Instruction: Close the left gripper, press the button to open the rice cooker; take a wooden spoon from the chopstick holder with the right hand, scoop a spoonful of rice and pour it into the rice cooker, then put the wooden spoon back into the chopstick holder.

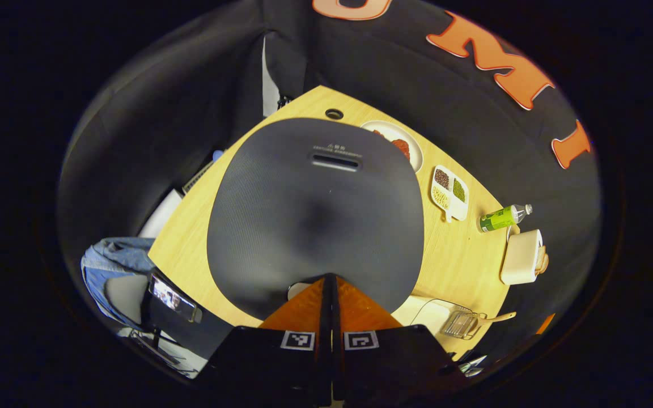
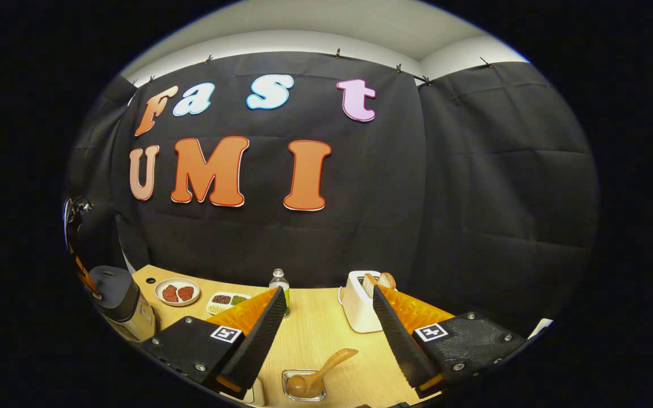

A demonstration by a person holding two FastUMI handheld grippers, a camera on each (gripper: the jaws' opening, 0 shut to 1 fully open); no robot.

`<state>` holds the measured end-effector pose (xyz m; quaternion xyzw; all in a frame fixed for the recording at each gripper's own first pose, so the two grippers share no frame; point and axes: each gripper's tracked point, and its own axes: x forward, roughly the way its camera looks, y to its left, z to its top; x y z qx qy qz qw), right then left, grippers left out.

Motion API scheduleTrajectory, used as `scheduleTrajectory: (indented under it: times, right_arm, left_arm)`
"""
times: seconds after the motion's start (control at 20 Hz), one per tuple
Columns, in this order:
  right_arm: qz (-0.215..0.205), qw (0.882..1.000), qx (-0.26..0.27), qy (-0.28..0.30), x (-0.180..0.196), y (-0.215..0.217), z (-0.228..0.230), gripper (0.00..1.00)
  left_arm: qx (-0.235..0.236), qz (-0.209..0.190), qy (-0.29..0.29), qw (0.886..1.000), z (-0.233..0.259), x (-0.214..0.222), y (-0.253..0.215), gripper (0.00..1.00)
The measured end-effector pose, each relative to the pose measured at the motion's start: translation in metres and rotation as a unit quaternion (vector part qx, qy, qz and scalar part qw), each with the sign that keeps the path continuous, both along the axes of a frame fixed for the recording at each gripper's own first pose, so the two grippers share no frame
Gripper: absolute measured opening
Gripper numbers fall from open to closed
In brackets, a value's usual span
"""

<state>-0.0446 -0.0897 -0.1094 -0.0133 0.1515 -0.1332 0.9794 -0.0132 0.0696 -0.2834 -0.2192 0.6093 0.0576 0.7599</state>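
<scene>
Two fingers of my left gripper [image 1: 329, 283] are pressed together at the front edge of the rice cooker [image 1: 315, 209], lid down, so pressing its button comes next, while my right gripper [image 2: 326, 334] waits spread above the wooden spoon [image 2: 326, 368].

Black cloth walls [image 2: 474, 187], pale ceiling [image 2: 326, 28], light wooden table [image 2: 326, 334].

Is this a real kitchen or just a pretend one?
Probably a pretend one: a kitchen set up on a wooden table inside a booth hung with black cloth. The rice cooker, the toaster with bread and the wooden spoon in its clear holder are kitchen things.
</scene>
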Motion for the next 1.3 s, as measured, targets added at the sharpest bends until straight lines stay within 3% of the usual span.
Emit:
scheduleTrajectory:
  times: [0.15,0.2,0.4,0.6,0.7,0.75,0.8,0.9,1.05,1.2,1.3]
  right_arm:
    - [-0.009,1.000,0.001,0.012,-0.005,-0.004,-0.008,0.95]
    - [-0.010,1.000,0.004,0.015,-0.006,-0.004,-0.011,0.95]
    - [-0.016,0.998,0.026,0.047,-0.008,-0.011,-0.035,0.95]
    - [-0.027,0.995,0.041,0.083,-0.008,-0.023,-0.067,0.95]
    - [-0.026,0.993,0.045,0.105,-0.009,-0.024,-0.084,0.95]
    - [-0.022,0.992,0.046,0.115,-0.008,-0.023,-0.092,0.95]
    - [-0.019,0.990,0.047,0.129,-0.008,-0.022,-0.102,0.95]
    - [-0.010,0.987,0.043,0.156,-0.009,-0.020,-0.123,0.95]
    - [-0.003,0.979,0.065,0.191,-0.009,-0.015,-0.149,0.94]
    - [-0.012,0.972,0.076,0.221,-0.012,-0.017,-0.172,0.93]
    - [-0.013,0.968,0.092,0.233,-0.013,-0.016,-0.183,0.92]
  left_arm:
    - [0.000,-0.011,0.001,1.000,0.000,-0.006,0.002,0.09]
    - [0.003,-0.019,0.007,1.000,-0.007,-0.008,0.001,0.06]
    - [0.033,-0.049,-0.038,0.998,0.001,-0.005,0.000,0.06]
    - [0.053,-0.014,-0.106,0.993,0.018,0.001,0.002,0.02]
    - [0.060,-0.006,-0.158,0.986,0.041,0.007,0.006,0.06]
    - [0.069,-0.007,-0.190,0.979,0.053,0.014,0.009,0.02]
    - [0.083,-0.007,-0.231,0.969,0.068,0.024,0.013,0.05]
    - [0.116,0.007,-0.304,0.945,0.098,0.041,0.022,0.05]
    - [0.182,0.028,-0.358,0.916,0.132,0.038,0.033,0.05]
    - [0.252,0.031,-0.416,0.873,0.171,0.039,0.042,0.06]
    - [0.261,0.026,-0.432,0.863,0.186,0.029,0.032,0.05]
